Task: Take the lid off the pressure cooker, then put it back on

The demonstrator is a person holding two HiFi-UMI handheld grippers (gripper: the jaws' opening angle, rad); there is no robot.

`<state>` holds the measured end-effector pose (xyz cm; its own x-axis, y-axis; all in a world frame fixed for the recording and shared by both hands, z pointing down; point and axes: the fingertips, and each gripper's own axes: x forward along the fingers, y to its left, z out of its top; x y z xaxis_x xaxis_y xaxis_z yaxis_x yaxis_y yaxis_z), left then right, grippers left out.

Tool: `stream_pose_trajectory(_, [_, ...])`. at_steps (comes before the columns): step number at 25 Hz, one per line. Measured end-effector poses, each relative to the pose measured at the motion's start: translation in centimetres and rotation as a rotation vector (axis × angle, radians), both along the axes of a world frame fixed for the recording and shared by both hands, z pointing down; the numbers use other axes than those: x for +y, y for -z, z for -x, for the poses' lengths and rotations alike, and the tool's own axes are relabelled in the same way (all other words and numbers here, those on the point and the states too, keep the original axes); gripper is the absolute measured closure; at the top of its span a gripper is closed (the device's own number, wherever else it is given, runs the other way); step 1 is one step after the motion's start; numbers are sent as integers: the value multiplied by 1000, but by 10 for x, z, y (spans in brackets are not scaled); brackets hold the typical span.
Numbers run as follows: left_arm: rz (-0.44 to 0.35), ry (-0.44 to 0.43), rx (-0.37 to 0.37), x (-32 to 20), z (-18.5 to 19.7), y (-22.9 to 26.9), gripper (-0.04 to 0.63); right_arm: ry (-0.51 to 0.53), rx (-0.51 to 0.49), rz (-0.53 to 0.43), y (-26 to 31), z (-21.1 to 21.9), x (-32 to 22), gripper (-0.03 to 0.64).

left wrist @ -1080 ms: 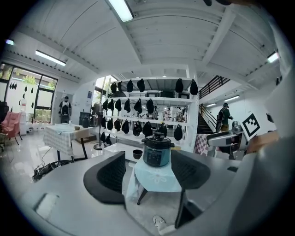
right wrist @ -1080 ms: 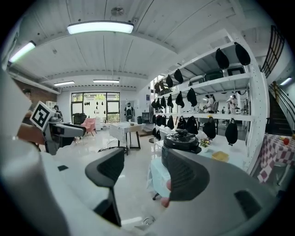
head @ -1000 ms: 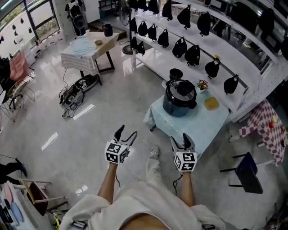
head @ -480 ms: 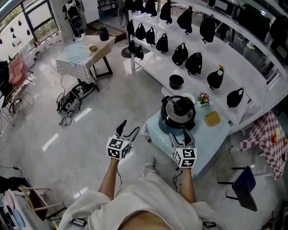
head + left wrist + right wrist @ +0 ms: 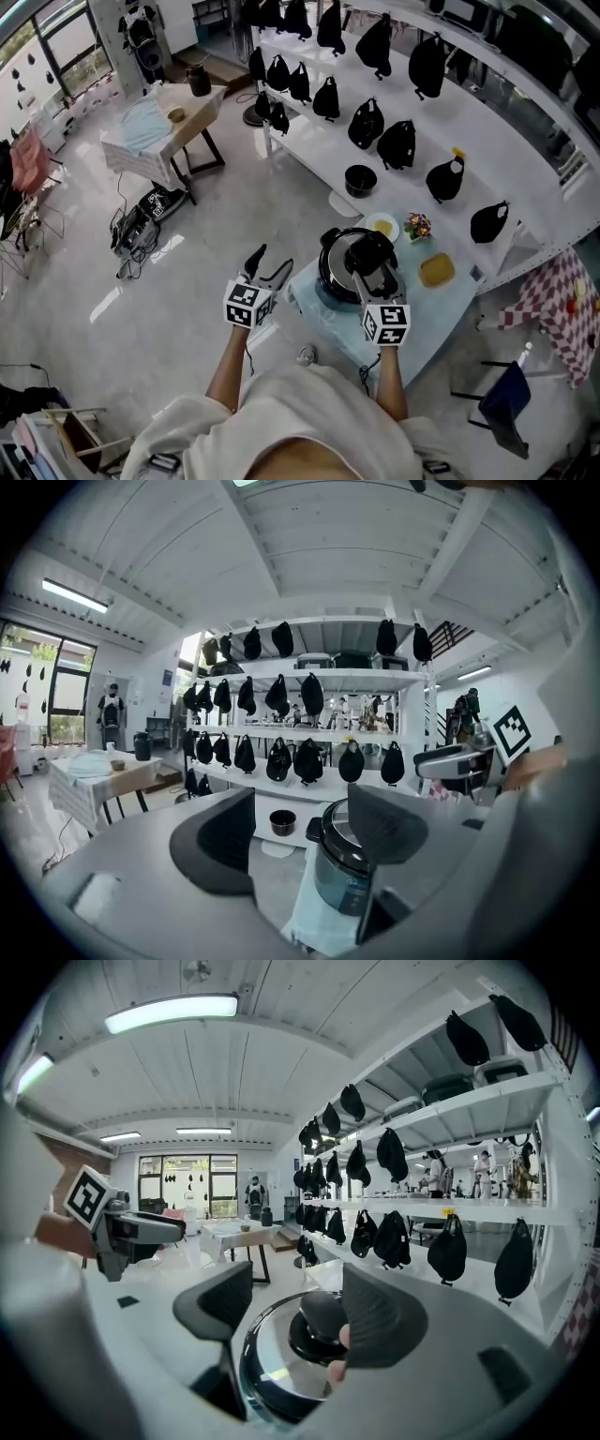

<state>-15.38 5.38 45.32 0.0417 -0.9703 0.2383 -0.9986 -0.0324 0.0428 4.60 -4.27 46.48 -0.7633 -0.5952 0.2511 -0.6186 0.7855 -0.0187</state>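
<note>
Pressure cooker (image 5: 332,272) with its lid (image 5: 272,1358) on stands on a small bench (image 5: 427,302) under a pale blue cloth, seen steeply from above in the head view. The person's forearms reach in from the bottom edge, and each holds a gripper with a marker cube.

The right gripper (image 5: 373,274) hangs directly over the cooker and hides much of the lid in the head view. In the right gripper view its jaws are spread apart, with the lid's black knob (image 5: 319,1314) between them. The right jaw covers one side of the knob, so whether it touches the knob cannot be told. A small pinkish shape at that jaw's inner edge is too unclear to name. The lower body of the cooker is cut off in this view.

The left gripper (image 5: 295,832) is held to the left of the cooker, off the bench and over the floor. Its jaws are spread apart with nothing between them. In its own view the right jaw hides part of the cooker.

Behind the cooker on the bench are a yellow dish (image 5: 437,270), a small plate (image 5: 382,226) and a tiny flower pot (image 5: 418,226). Beyond these, white shelves (image 5: 487,155) carry rows of black bags (image 5: 396,143) and a black bowl (image 5: 360,179).
</note>
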Motion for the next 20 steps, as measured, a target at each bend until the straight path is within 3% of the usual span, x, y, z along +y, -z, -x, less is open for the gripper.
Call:
stream_pose_trajectory(9, [44,-115,3,-67,-19,-21,302,-75,3,35,-17,-14,-34,327])
stream_pose_trajectory(20, [33,-443,22,-179,-70,-25,304,-309,29,47,-24,-43,-65,327])
